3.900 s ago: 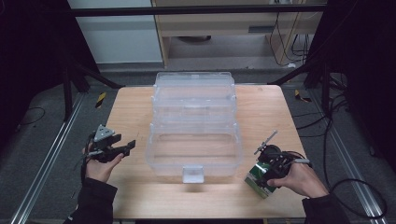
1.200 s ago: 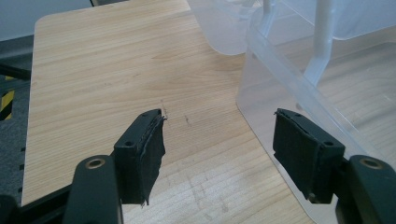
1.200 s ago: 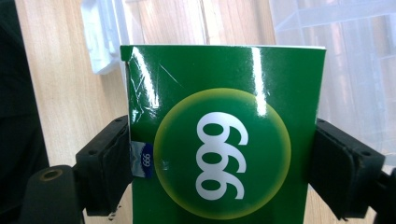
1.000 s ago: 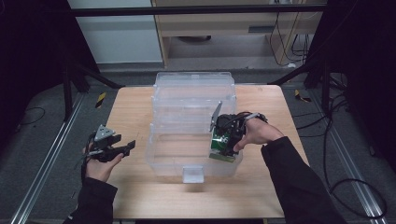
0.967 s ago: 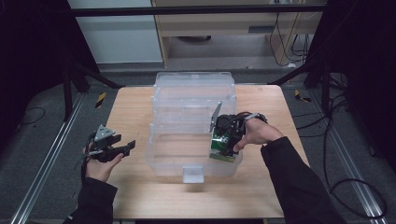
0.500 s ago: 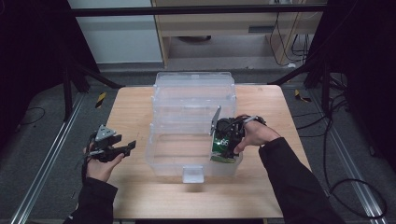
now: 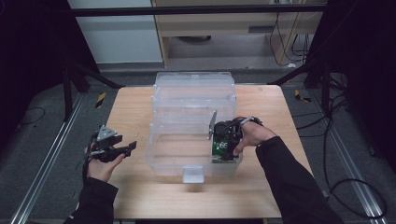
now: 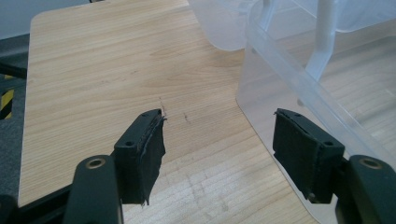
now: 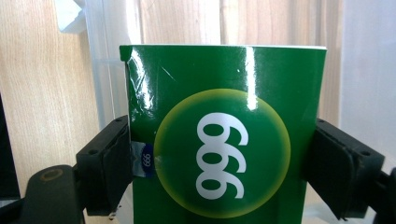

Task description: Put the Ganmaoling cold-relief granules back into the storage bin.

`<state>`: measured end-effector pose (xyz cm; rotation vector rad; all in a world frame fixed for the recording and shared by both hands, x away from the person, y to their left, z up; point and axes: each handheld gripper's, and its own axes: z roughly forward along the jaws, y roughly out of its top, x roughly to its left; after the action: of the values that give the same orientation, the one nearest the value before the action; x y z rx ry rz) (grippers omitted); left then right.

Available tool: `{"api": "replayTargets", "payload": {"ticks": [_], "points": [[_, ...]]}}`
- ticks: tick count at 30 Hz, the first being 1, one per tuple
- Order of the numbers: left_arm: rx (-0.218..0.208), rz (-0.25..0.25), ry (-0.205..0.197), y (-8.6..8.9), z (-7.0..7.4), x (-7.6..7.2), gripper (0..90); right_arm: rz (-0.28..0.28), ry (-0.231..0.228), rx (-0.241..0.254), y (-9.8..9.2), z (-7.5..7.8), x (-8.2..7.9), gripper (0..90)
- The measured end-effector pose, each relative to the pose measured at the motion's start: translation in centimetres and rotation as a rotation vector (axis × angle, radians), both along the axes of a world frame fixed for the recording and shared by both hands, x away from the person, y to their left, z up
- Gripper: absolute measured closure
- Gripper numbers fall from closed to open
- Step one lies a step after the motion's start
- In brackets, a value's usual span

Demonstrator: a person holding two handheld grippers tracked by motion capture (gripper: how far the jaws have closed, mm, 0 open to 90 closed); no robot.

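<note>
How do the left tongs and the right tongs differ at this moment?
The left tongs stand open and empty over the bare wooden table; the right tongs clamp a glossy green cardboard box inside the clear plastic bin. Both have black padded jaws.

Black claws (image 8: 219, 154) w/ screwed pads, dark sleeves (image 7: 294, 182).

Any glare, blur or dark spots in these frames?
Right gripper view: white glare streaks on the glossy green box, print sharp. Left gripper view: even light, table grain crisp, near jaws slightly soft, clear bin hazy. High view: surroundings nearly black, soft overall, clear bin walls hard to separate, faint shadow under its front latch.
</note>
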<state>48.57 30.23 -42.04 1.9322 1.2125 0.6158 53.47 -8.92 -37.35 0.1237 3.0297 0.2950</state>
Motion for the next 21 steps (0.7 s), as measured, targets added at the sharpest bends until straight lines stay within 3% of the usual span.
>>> {"api": "replayTargets", "payload": {"ticks": [4, 21], "points": [[0.001, 0.000, 0.000, 0.01, 0.03, 0.00, 33.1, 0.003, 0.014, -0.004, -0.05, -0.07, 0.15, 17.6], [0.008, -0.006, 0.002, -0.14, -0.13, 0.08, 33.2, 0.011, 0.000, -0.026, 0.10, -0.18, -0.02, 17.7]]}}
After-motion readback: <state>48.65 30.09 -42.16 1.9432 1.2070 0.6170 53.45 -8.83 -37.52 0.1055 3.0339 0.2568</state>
